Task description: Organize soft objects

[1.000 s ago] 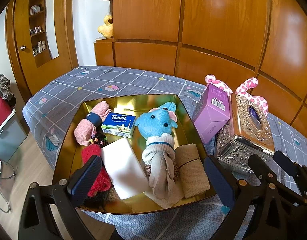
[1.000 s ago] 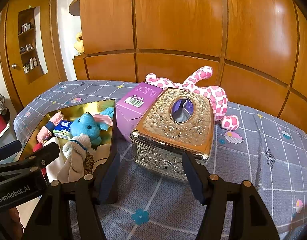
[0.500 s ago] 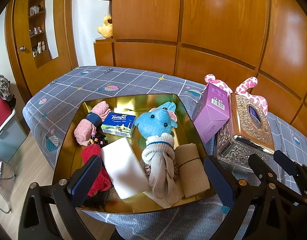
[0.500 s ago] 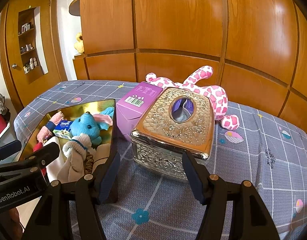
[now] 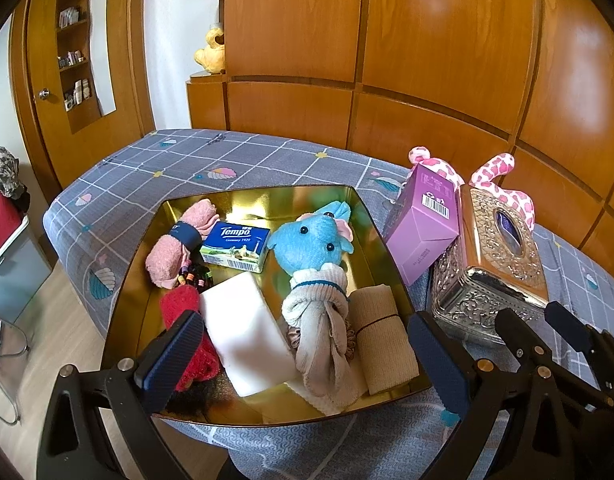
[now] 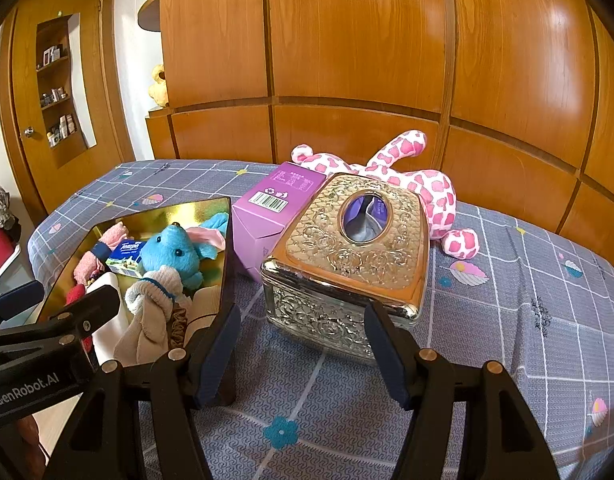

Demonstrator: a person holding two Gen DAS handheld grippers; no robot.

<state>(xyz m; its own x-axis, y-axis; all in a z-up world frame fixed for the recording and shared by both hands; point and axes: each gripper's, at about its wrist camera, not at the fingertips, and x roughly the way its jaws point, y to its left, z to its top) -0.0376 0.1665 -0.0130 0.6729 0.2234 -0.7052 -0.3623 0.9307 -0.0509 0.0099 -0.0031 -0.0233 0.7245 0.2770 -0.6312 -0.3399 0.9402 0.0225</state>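
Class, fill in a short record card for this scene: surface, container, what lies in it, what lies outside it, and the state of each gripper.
Surface: grey checked bedspread
Container: gold tray
In tray: blue plush elephant, Tempo tissue pack, pink rolled towel, white block, beige rolled cloth, red fuzzy item
Outside tray: purple box, ornate tissue box, pink spotted plush
Left gripper: open, holding nothing, over the tray
Right gripper: open, holding nothing, before the ornate tissue box

Each gripper (image 6: 301,350) had black arms, silver screws and ribbed navy pads (image 6: 383,354); the left gripper (image 5: 303,360) body bore white "GenRobot.AI" lettering.
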